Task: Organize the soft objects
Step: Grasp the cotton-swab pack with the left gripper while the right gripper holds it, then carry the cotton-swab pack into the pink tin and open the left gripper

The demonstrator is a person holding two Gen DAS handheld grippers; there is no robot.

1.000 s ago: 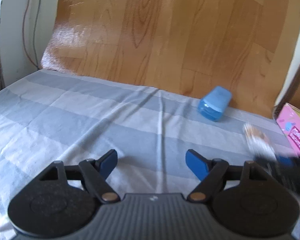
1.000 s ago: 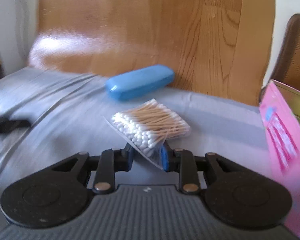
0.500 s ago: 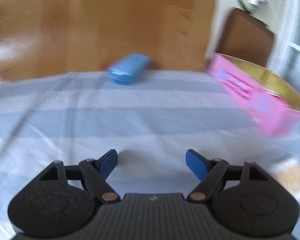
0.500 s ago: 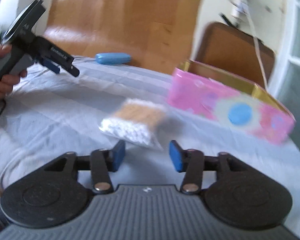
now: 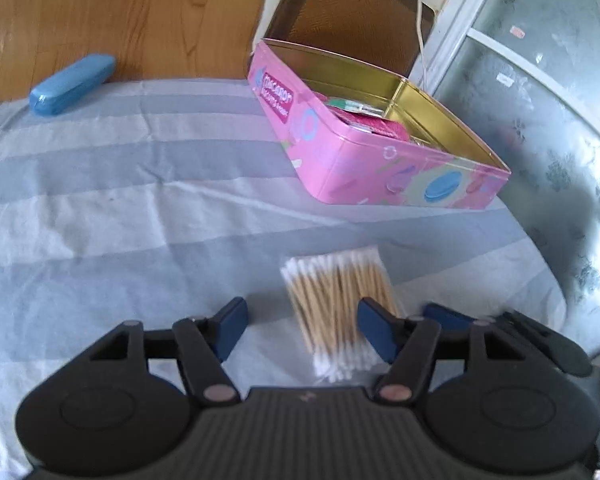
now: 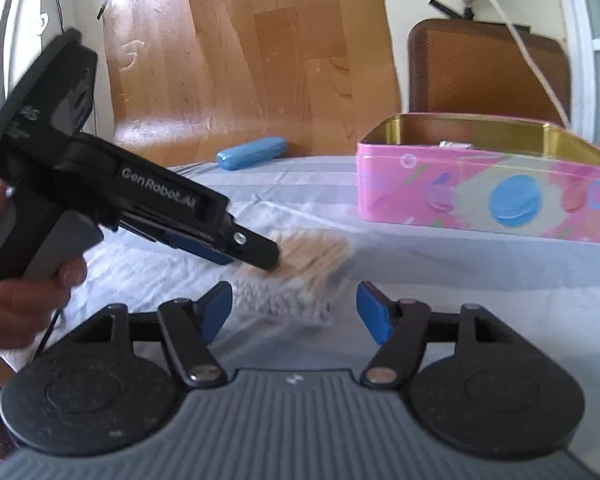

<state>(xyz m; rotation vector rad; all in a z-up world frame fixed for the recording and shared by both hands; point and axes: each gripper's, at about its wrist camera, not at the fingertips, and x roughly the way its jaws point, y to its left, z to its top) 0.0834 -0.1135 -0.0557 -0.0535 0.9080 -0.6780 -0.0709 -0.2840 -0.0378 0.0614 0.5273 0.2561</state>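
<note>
A clear bag of cotton swabs [image 5: 339, 304] lies flat on the striped grey sheet [image 5: 120, 208], just ahead of both grippers. My left gripper [image 5: 301, 326] is open, its jaws on either side of the bag's near end. My right gripper [image 6: 296, 312] is open and empty, with the bag [image 6: 300, 264] just beyond its fingertips. In the right wrist view the left gripper's body [image 6: 140, 208] reaches in from the left over the bag. An open pink tin [image 5: 379, 148] with some packets inside stands behind the bag.
A blue case [image 5: 70, 84] lies at the far edge of the sheet against a wood-grain board [image 6: 252, 72]. A brown chair back [image 6: 487, 68] stands behind the tin [image 6: 479, 192]. A frosted glass door [image 5: 539, 120] is at the right, past the sheet's edge.
My right gripper let go of the swab bag, which now lies on the sheet, and opened wide. My left gripper swung right and came down around the bag.
</note>
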